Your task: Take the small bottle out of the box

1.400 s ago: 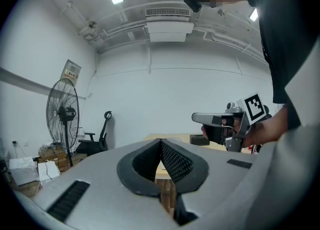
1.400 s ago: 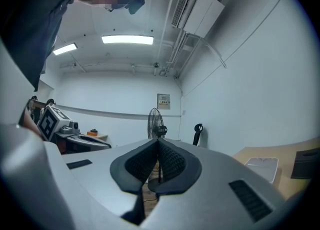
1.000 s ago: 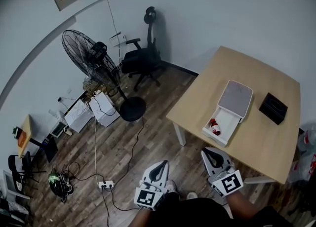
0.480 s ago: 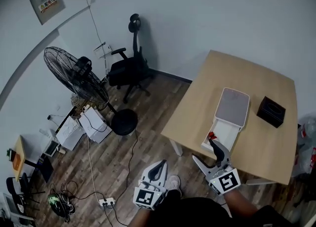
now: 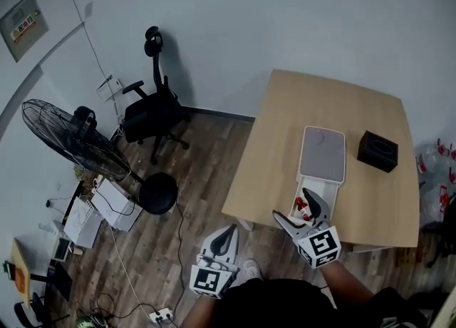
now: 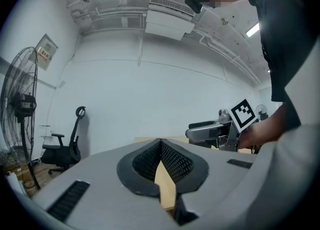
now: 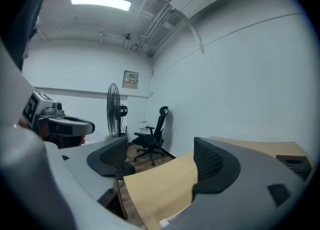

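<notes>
As its jaws swing wide with only bench (image 5: pixel 285 127) showing between them, the right claw (image 5: pixel 292 205) hovers over the bottle (image 5: pixel 301 209), which lies just beneath in the box's (image 5: pixel 322 154) near end. The left claw (image 5: pixel 228 230), shut, hangs farther off.

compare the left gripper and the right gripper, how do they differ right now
Jaws: the left gripper has its jaws together, while the right gripper has jaws that are opening, wide apart, with nothing between them.
Place: the left gripper hangs over the floor, off the table; the right gripper is at the table's near edge, by the open box.
Both carry a marker cube and hold nothing.
</notes>
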A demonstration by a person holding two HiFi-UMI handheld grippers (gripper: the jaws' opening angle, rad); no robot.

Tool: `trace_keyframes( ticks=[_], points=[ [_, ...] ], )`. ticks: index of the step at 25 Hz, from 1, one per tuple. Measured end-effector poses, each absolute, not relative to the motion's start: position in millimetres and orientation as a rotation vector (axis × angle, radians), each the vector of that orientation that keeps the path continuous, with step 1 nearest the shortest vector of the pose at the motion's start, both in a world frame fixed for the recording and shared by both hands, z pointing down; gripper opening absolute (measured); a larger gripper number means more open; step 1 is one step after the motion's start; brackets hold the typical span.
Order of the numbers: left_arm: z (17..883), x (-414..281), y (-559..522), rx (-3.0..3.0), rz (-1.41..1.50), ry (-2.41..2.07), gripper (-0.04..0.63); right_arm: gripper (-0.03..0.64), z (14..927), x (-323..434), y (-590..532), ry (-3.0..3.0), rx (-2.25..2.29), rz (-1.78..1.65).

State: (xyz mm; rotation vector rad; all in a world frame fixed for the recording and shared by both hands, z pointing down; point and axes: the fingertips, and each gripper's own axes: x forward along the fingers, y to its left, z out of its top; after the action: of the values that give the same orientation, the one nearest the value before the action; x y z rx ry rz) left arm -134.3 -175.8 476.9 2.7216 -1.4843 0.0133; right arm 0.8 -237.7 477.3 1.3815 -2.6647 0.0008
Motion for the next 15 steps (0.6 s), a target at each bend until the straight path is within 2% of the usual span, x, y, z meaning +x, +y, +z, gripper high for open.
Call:
trace_keyframes(
  ticks=[12, 15],
  points=[
    [489, -139, -235, 2.795, 0.027, -1.269, 0.011, 0.416, 546, 58, -287, -2.293, 1.471, 0.212],
    [492, -133, -242, 2.784, 0.028, -1.270, 0.011, 0.389, 570, 77, -290, -2.226, 1.423, 0.288]
  ],
)
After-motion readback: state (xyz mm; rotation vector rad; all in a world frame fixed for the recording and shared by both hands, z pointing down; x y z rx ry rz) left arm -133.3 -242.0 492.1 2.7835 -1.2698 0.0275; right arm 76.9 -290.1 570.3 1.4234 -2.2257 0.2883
